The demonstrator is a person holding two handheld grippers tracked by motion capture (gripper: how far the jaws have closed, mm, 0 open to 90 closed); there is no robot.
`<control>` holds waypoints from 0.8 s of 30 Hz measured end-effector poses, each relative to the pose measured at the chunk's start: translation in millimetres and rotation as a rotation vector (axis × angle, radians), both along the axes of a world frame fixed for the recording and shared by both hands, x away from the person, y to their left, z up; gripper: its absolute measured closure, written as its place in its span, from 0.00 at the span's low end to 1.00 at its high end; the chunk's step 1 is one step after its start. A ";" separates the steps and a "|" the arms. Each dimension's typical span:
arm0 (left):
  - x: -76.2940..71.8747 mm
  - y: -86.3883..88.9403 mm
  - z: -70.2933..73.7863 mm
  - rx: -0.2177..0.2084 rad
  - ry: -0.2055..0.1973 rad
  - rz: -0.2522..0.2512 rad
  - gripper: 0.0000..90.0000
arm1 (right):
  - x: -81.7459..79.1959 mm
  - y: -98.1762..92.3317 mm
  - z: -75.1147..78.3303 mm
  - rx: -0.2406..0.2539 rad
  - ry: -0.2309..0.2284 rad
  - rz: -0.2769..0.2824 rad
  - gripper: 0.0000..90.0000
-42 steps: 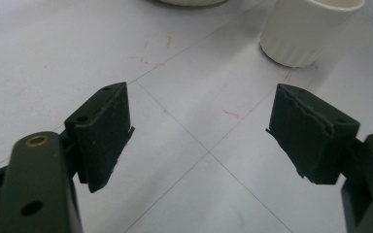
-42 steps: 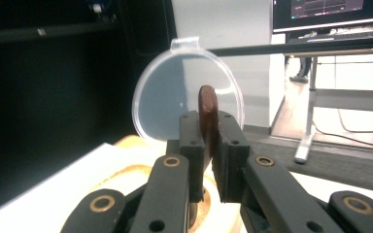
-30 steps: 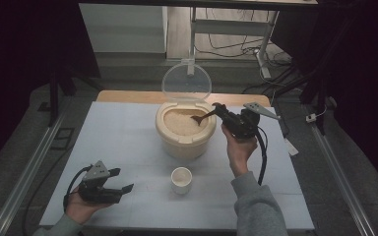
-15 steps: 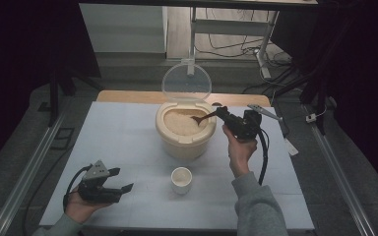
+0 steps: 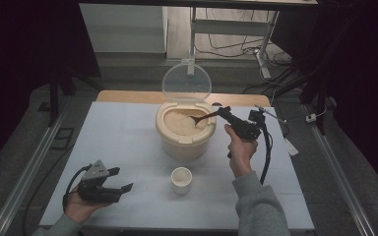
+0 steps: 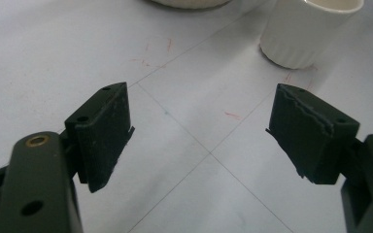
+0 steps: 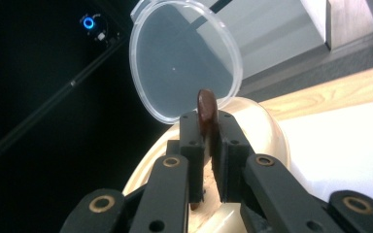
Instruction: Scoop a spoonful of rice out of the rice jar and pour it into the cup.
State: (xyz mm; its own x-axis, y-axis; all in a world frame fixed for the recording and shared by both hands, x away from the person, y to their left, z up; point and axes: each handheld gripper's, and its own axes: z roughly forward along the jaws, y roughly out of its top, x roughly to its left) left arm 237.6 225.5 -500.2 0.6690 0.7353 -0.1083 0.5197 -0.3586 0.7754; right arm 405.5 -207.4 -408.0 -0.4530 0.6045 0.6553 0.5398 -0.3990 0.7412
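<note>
- High view, starting at the left: the left gripper [image 5: 109,188] rests in a hand at about 7 o'clock on the white table [image 5: 118,132]. Its jaws are wide apart and hold nothing.
- Left gripper view: the two black jaws stand apart over the bare table, and a small white cup [image 6: 307,30] sits at 1 o'clock.
- High view, middle: the cup [image 5: 181,179] stands at 6 o'clock from the big cream pot [image 5: 184,129]. The pot has rice inside, and its clear lid [image 5: 187,82] stands up at 12 o'clock.
- High view, right: the right gripper [image 5: 225,113] is at 3 o'clock from the pot. Its jaws pinch a brown spoon [image 5: 203,118], and the spoon's bowl sits on the rice.
- Right gripper view: the jaws squeeze the spoon [image 7: 207,112] handle tight.
</note>
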 end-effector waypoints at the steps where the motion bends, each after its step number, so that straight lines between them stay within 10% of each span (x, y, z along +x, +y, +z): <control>1: 0.1 0.0 0.0 -0.001 0.000 0.001 0.25 | 0.6 -1.4 -0.8 0.014 0.011 -0.007 0.93; 24: -0.1 -1.0 0.5 0.004 -0.005 -0.003 0.26 | 3.1 -24.7 -1.5 0.194 0.148 -0.007 0.93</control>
State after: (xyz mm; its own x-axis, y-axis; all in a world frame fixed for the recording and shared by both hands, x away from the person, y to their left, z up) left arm 237.5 224.4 -499.7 0.6717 0.7337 -0.1020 0.5150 -0.3635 0.7763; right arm 408.6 -232.1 -409.5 -0.3399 0.4635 0.8183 0.6335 -0.5302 0.5635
